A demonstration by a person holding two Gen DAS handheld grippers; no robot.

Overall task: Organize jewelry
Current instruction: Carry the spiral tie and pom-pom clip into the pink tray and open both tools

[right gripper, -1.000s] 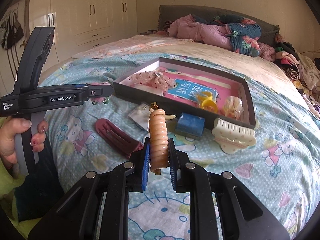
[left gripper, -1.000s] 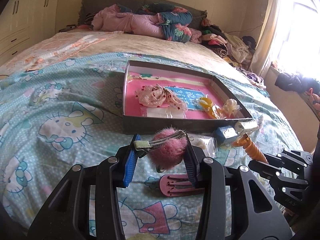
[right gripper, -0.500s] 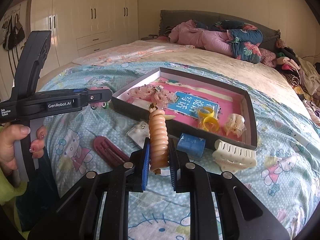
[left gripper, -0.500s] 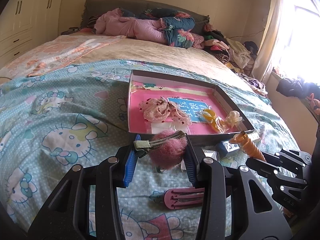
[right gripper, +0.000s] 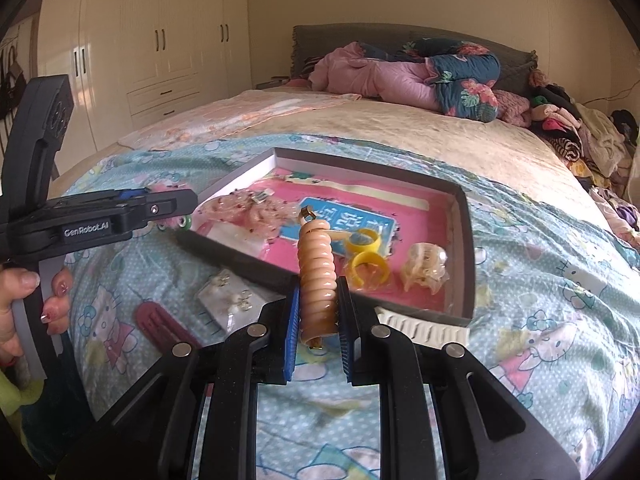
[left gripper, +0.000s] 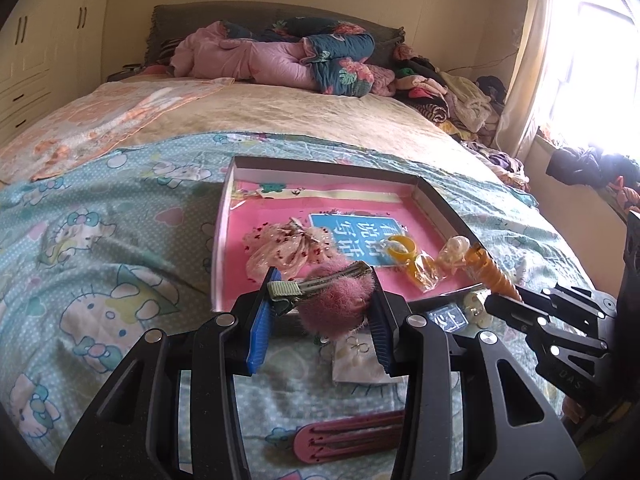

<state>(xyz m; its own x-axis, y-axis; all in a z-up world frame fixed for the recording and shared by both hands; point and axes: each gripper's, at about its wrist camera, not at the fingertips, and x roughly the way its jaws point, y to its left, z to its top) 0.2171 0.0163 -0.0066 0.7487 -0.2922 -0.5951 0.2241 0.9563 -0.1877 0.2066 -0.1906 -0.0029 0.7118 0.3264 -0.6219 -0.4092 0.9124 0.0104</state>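
My left gripper (left gripper: 320,304) is shut on a pink fluffy pom-pom hair clip (left gripper: 334,298), held just above the near wall of the dark box (left gripper: 440,200) with a pink lining. My right gripper (right gripper: 318,312) is shut on an orange spiral hair tie (right gripper: 316,276), held over the box's near edge (right gripper: 240,258); the tie also shows in the left wrist view (left gripper: 494,274). Inside the box lie a pink dotted scrunchie (left gripper: 288,250), yellow rings (right gripper: 366,256) and a clear claw clip (right gripper: 424,272).
On the Hello Kitty bedspread (left gripper: 100,280) before the box lie a dark pink clip (left gripper: 348,438), a packet of earrings (right gripper: 230,302), a white claw clip (right gripper: 424,328) and a small blue box (left gripper: 448,318). Bedding and clothes are piled at the headboard (right gripper: 420,76).
Both grippers have moved forward towards the box with their items still held. The box now looks closer and the pink clip on the bedspread lies lower in the left wrist view.
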